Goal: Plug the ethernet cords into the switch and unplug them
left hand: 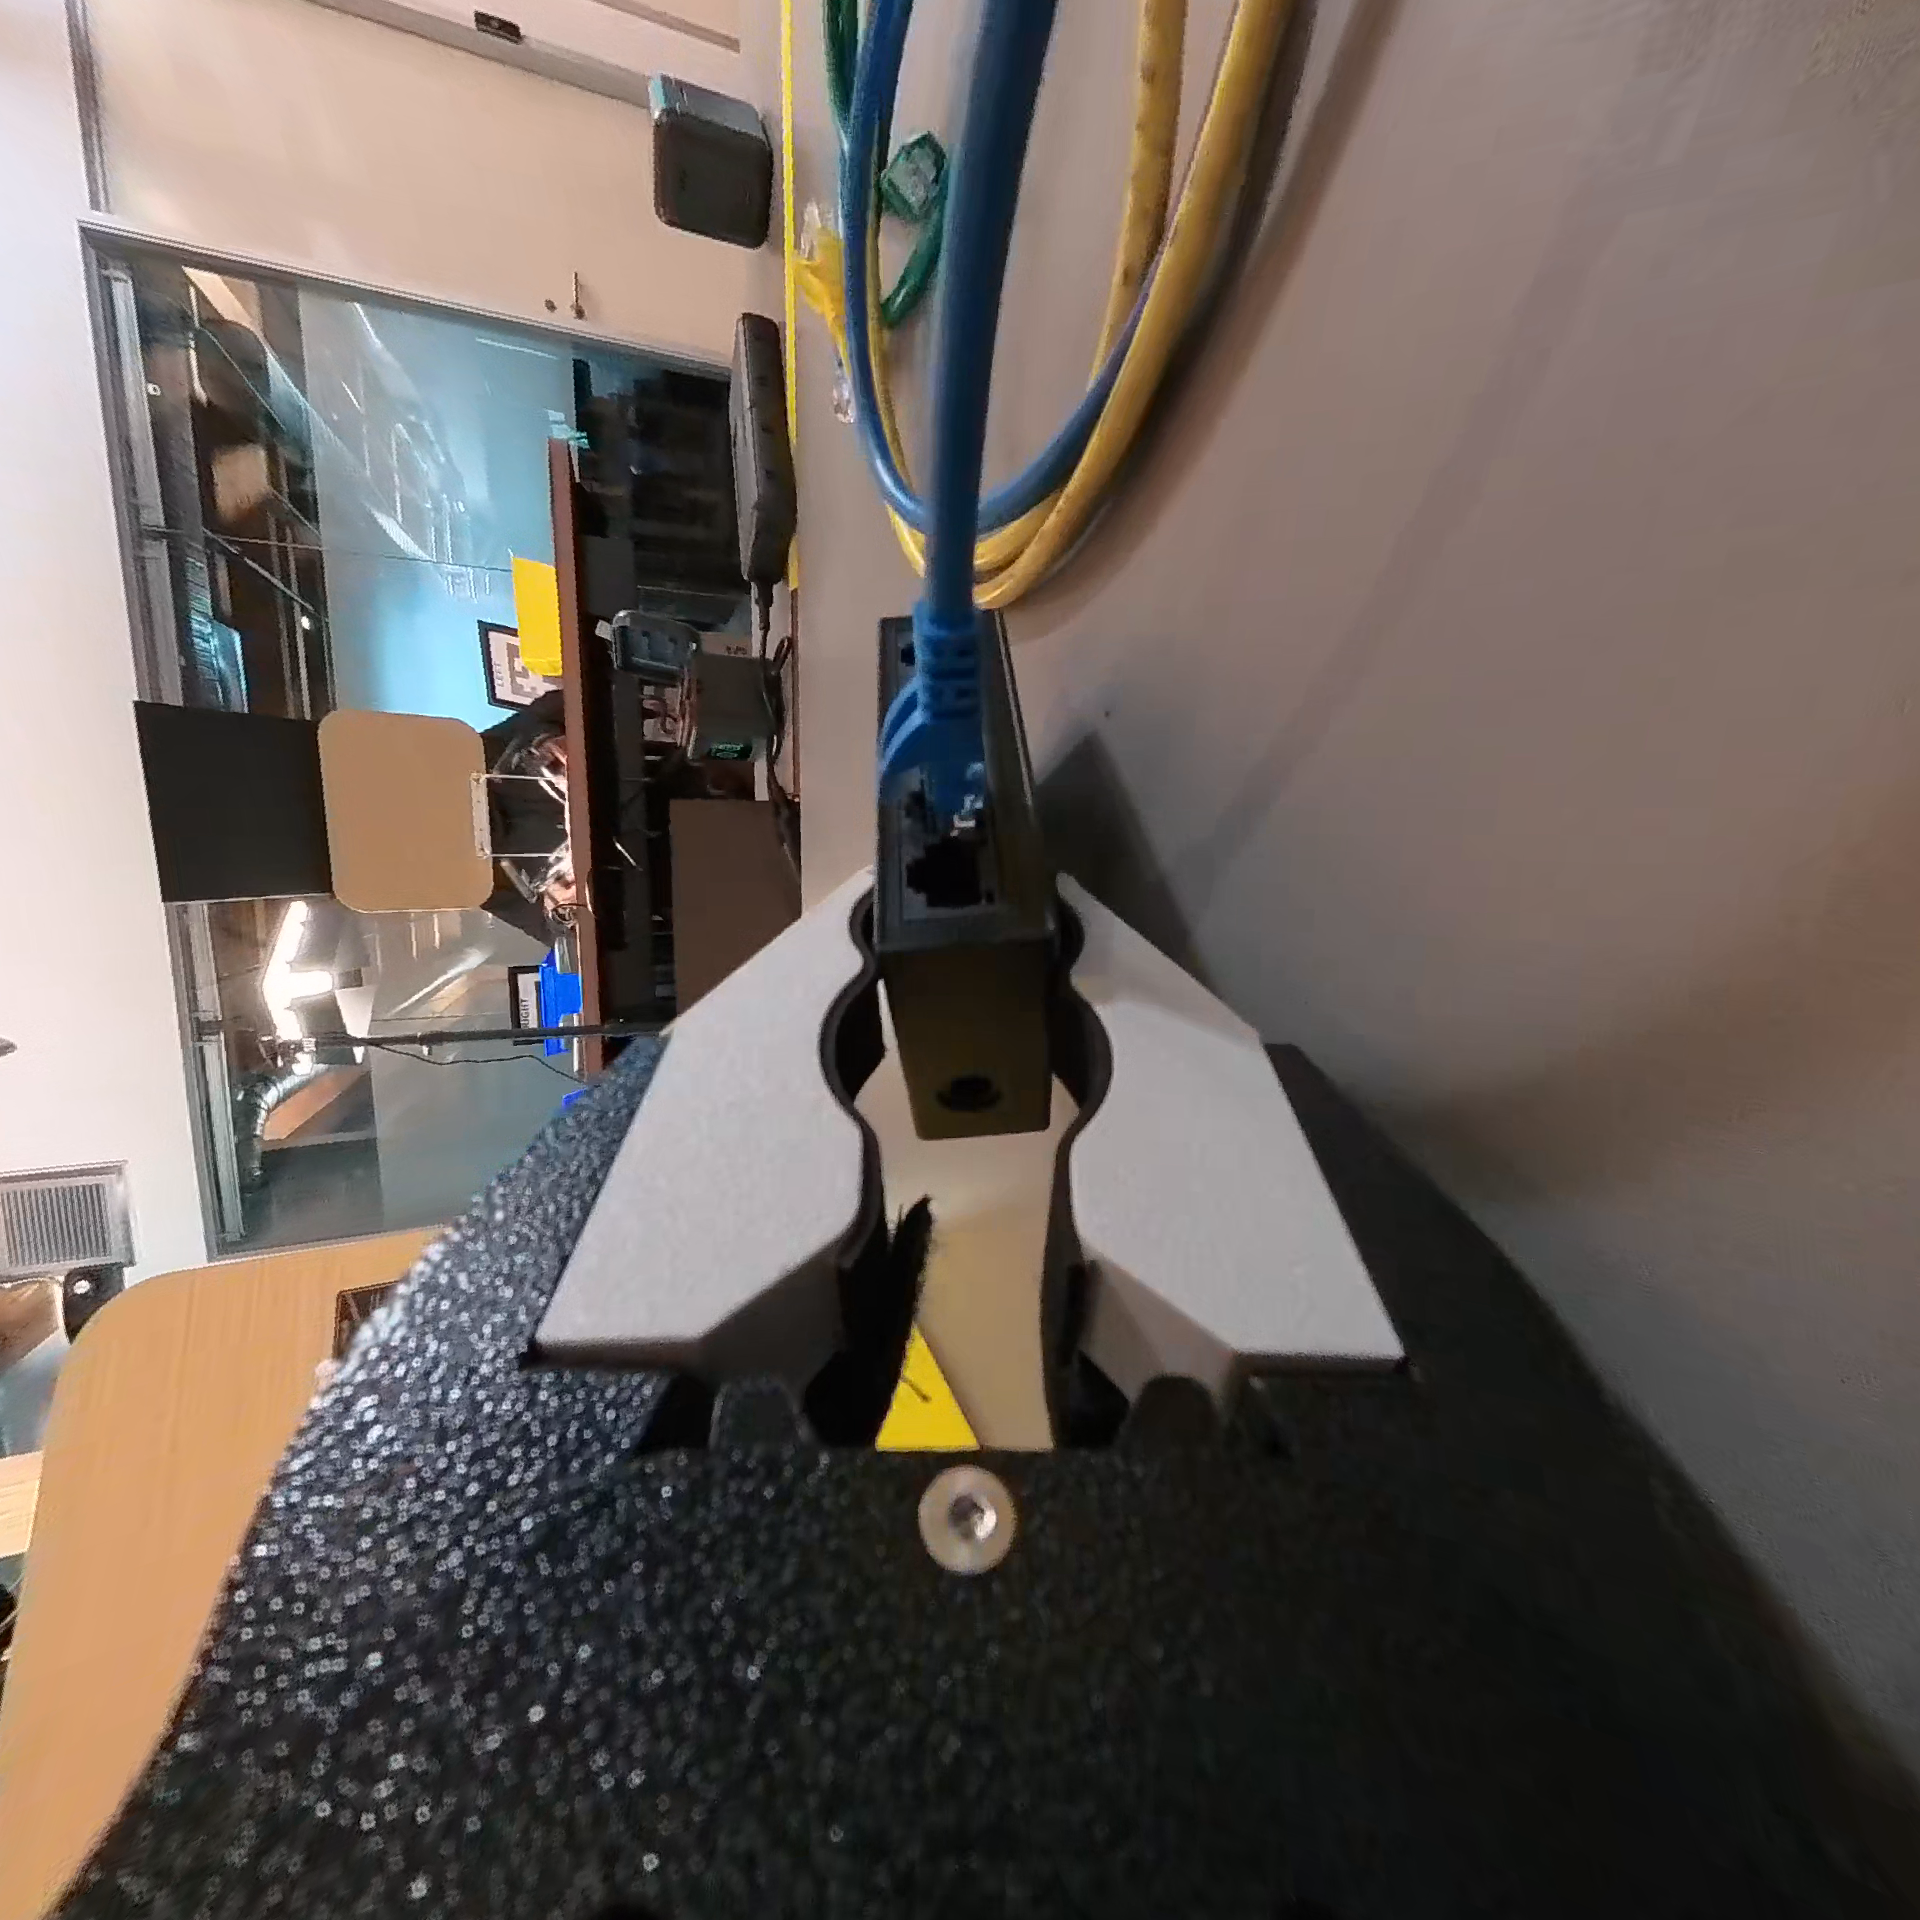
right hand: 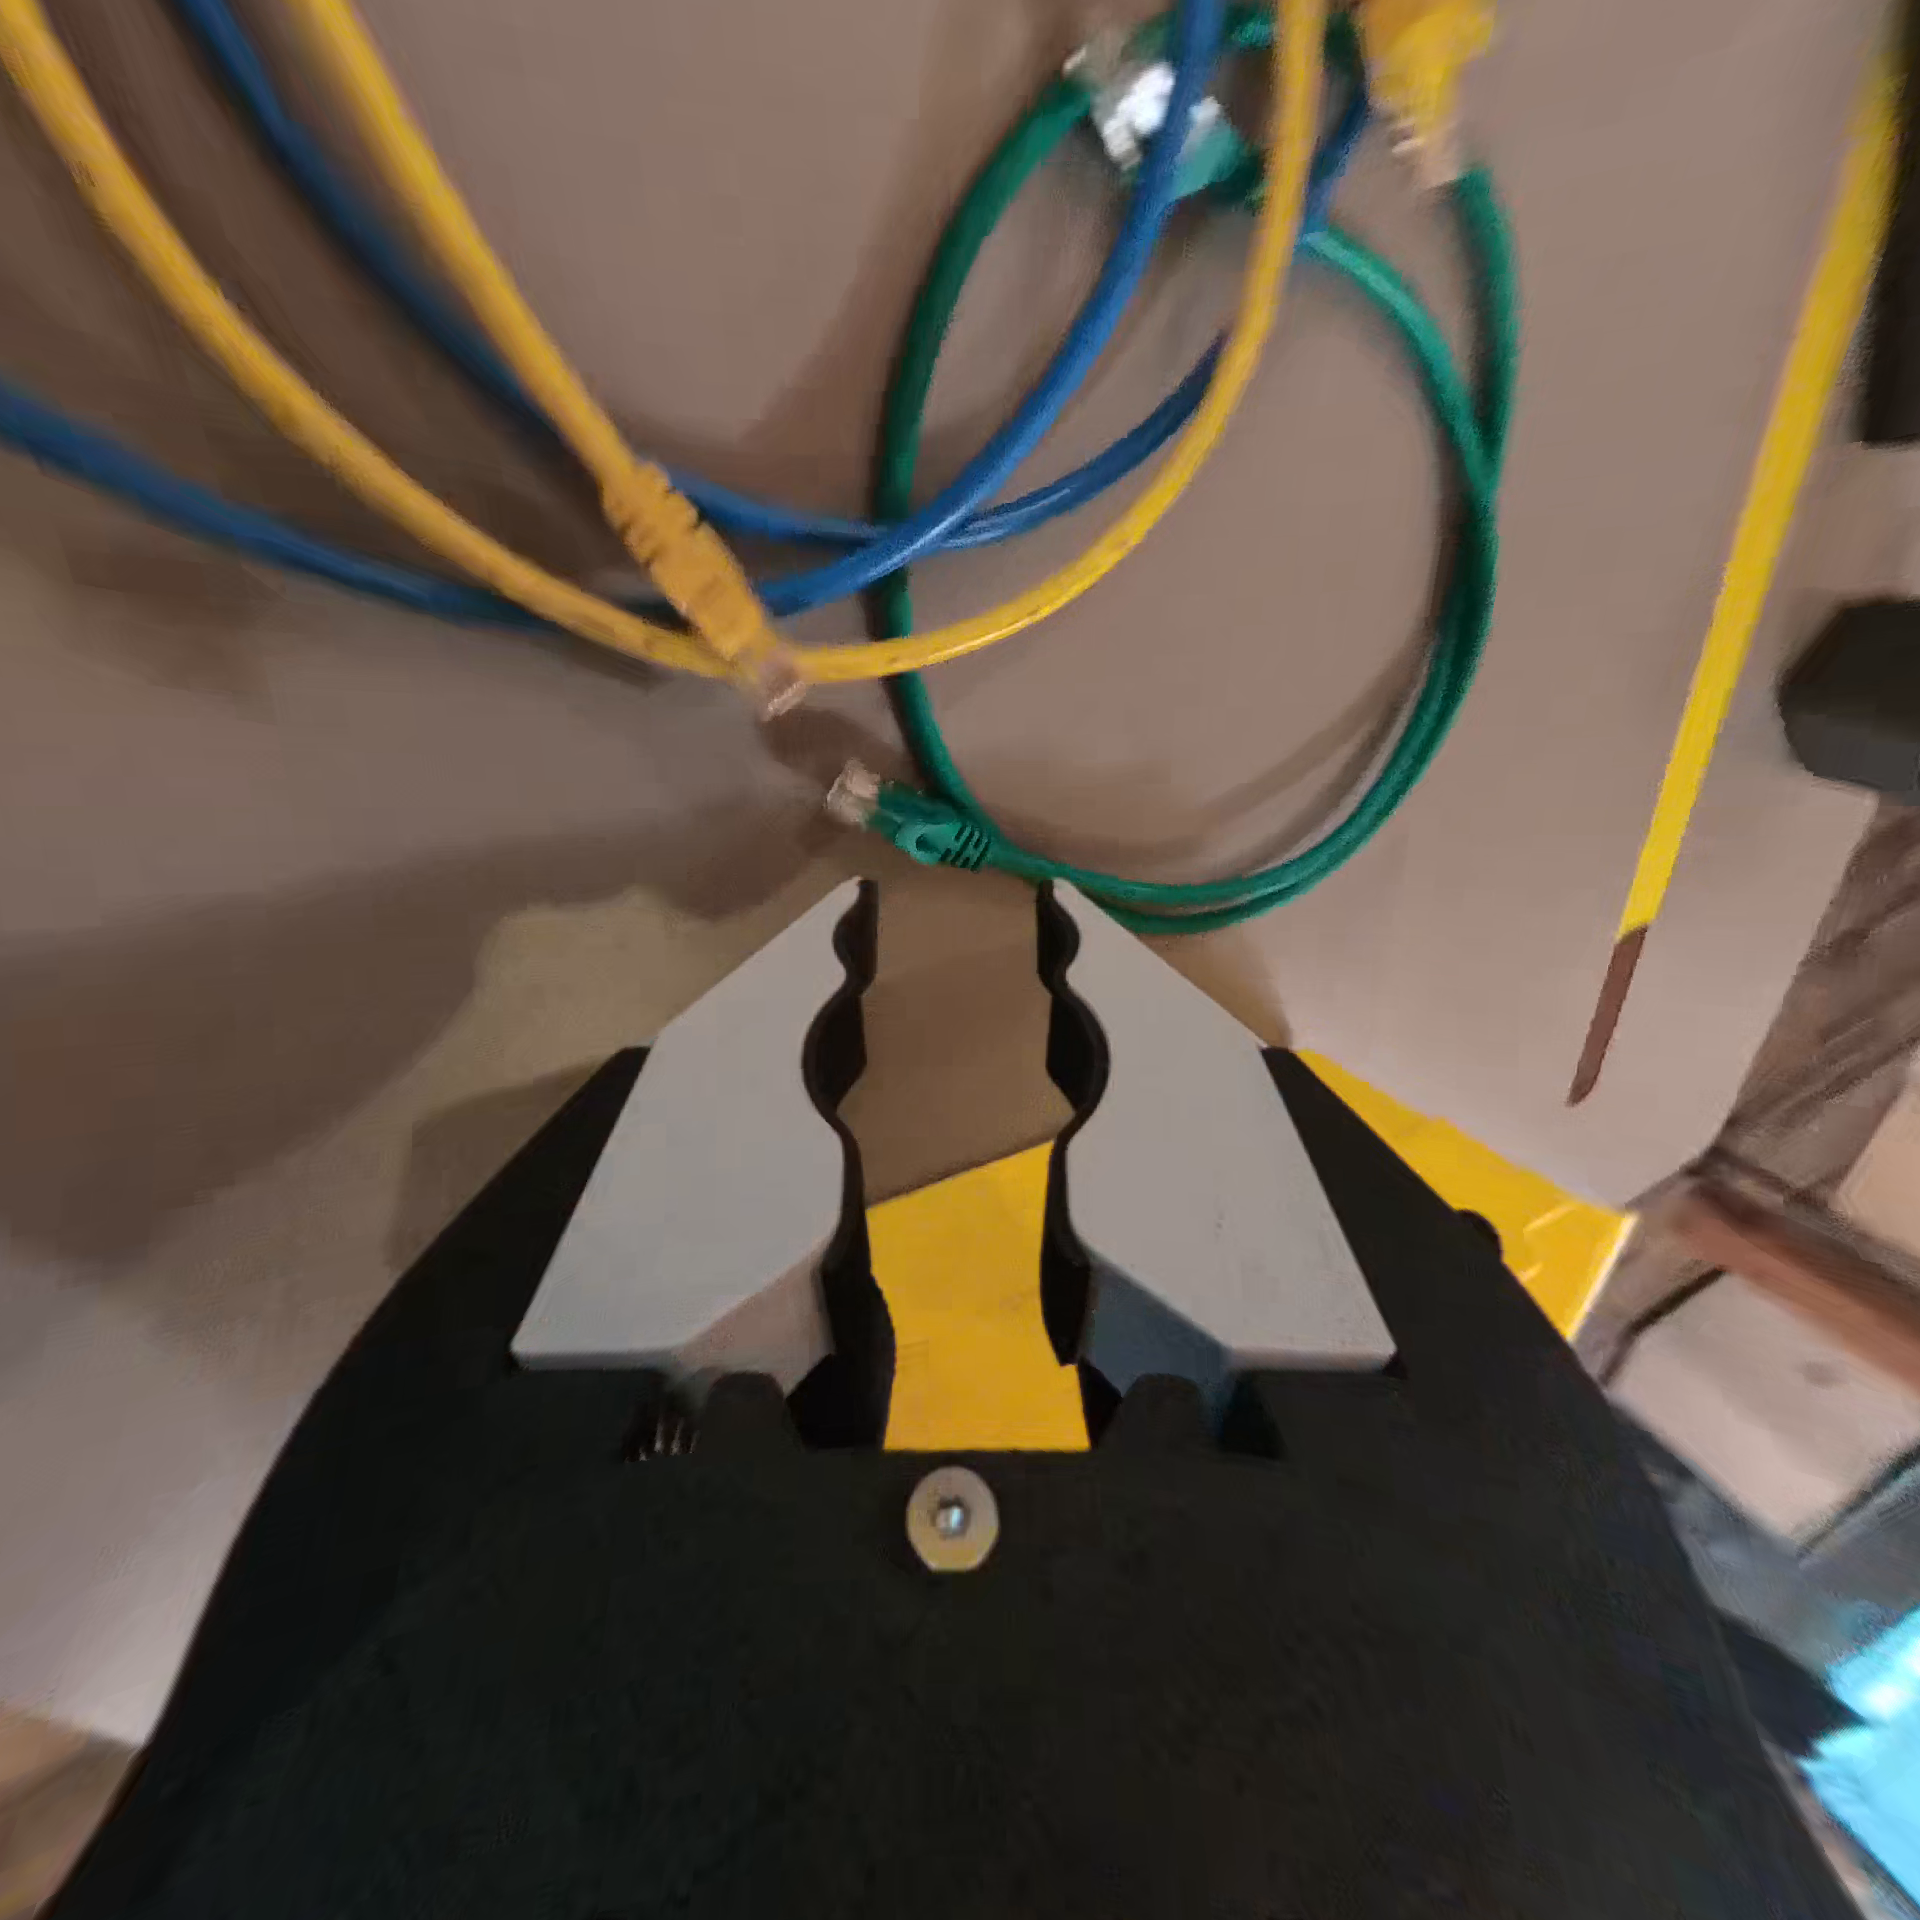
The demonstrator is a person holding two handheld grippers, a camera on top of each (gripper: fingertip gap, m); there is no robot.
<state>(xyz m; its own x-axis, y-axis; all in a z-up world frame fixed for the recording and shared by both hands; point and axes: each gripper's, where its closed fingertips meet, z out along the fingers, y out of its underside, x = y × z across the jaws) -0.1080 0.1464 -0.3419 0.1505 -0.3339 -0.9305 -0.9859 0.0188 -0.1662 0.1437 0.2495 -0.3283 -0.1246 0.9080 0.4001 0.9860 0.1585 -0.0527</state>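
My left gripper is shut on the near end of a small black switch on the grey table. Two blue cords are plugged into its ports; the nearer blue plug sits in a middle port, and the port closest to my fingers is empty. Yellow cords and a green cord lie farther off. My right gripper is open and empty, just short of a loose green plug. A loose yellow plug lies beyond it, among blue cords and yellow cords.
A yellow tape line runs along the table at the right, with dark devices past it. In the left wrist view black boxes lie near the table's far edge, and a window and desk stand behind. About 30 centimeters separates my left fingertips from my right. My left tips are about 40 centimeters from the yellow tape line, my right tips only 30 centimeters.
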